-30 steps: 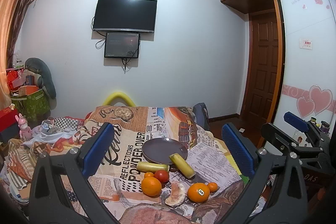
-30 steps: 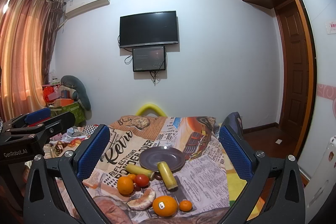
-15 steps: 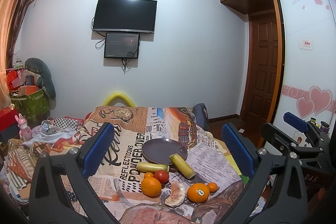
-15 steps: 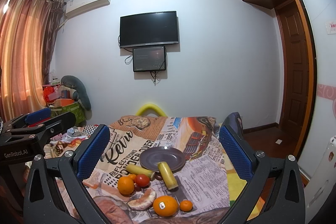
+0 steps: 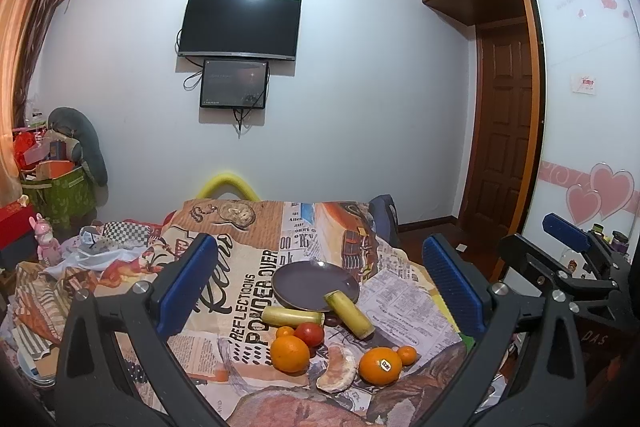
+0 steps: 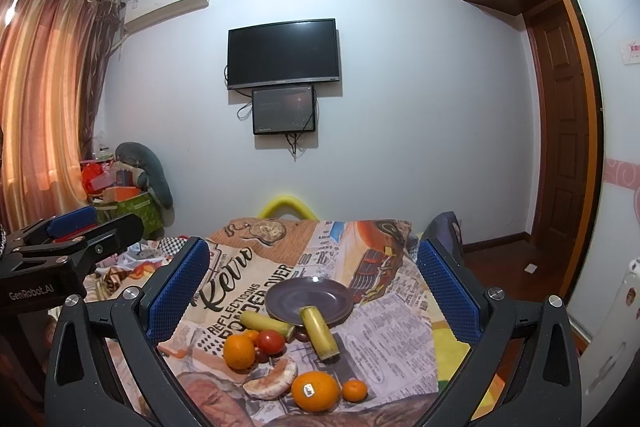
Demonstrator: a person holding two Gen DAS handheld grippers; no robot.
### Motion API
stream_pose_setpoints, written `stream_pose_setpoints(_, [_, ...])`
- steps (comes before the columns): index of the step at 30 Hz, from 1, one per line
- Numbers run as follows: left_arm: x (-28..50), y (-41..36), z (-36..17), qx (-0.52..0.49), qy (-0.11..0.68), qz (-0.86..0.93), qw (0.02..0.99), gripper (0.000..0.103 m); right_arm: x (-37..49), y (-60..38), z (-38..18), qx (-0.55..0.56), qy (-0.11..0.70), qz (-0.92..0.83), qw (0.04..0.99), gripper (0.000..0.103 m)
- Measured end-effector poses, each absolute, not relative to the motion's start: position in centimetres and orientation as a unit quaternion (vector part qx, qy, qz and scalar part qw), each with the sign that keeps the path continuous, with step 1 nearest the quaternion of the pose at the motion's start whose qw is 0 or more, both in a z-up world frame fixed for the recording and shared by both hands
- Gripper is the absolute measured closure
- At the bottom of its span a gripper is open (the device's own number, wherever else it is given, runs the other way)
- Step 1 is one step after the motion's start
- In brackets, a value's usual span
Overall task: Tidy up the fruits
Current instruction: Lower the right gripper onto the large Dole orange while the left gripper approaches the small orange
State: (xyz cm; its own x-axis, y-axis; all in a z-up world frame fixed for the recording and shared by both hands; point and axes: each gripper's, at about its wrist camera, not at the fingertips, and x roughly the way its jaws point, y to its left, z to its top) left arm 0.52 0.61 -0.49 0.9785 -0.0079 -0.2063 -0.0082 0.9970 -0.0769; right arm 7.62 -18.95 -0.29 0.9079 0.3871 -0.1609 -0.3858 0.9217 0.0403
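A dark purple plate (image 5: 308, 279) (image 6: 316, 297) lies on a table with a newspaper-print cloth (image 5: 248, 267). In front of it lie two yellow-green stalk pieces (image 5: 348, 313) (image 5: 290, 315), one resting on the plate's rim, a red tomato (image 5: 310, 333), two oranges (image 5: 290, 353) (image 5: 379, 365), two small tangerines (image 5: 407, 354) (image 5: 285, 331) and a peeled citrus segment (image 5: 338, 373). My left gripper (image 5: 320, 279) is open and empty, held back from the fruit. My right gripper (image 6: 312, 287) is also open and empty, beside the left one.
The right gripper shows at the right edge of the left wrist view (image 5: 568, 267); the left one at the left edge of the right wrist view (image 6: 60, 251). Clutter and a green box (image 5: 60, 195) stand left. A yellow chair back (image 5: 228, 183) is behind the table.
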Motion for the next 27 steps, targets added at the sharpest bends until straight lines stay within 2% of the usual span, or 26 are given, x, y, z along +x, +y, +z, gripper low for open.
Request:
stream_pose_setpoints(11, [3.2, 1.5, -3.7, -0.032, 0.152, 0.010, 0.988, 0.000, 10.4, -19.3, -3.2, 0.008, 0.155, 0.193, 0.969, 0.000])
stream_pose_setpoints(13, [3.9, 2.1, -4.5, -0.034, 0.168, 0.016, 0.985, 0.001, 11.0, -19.3, -4.2, 0.005, 0.173, 0.196, 0.965, 0.003])
stream_pose_setpoints(18, [6.1, 3.6, -7.2, -0.037, 0.220, 0.029, 0.974, 0.017, 12.6, -19.1, -6.9, -0.018, 0.230, 0.196, 0.953, 0.018])
stream_pose_setpoints(21, [7.5, 4.5, -8.9, -0.044, 0.253, 0.029, 0.966, 0.020, 13.5, -19.0, -8.7, -0.025, 0.269, 0.208, 0.940, 0.029])
stream_pose_setpoints(24, [8.7, 5.1, -10.7, -0.048, 0.281, 0.029, 0.958, 0.027, 14.2, -18.7, -10.6, -0.030, 0.308, 0.216, 0.926, 0.031])
stream_pose_setpoints(27, [9.8, 5.8, -12.4, -0.055, 0.309, 0.028, 0.949, 0.028, 14.9, -18.6, -12.5, -0.025, 0.345, 0.223, 0.911, 0.031])
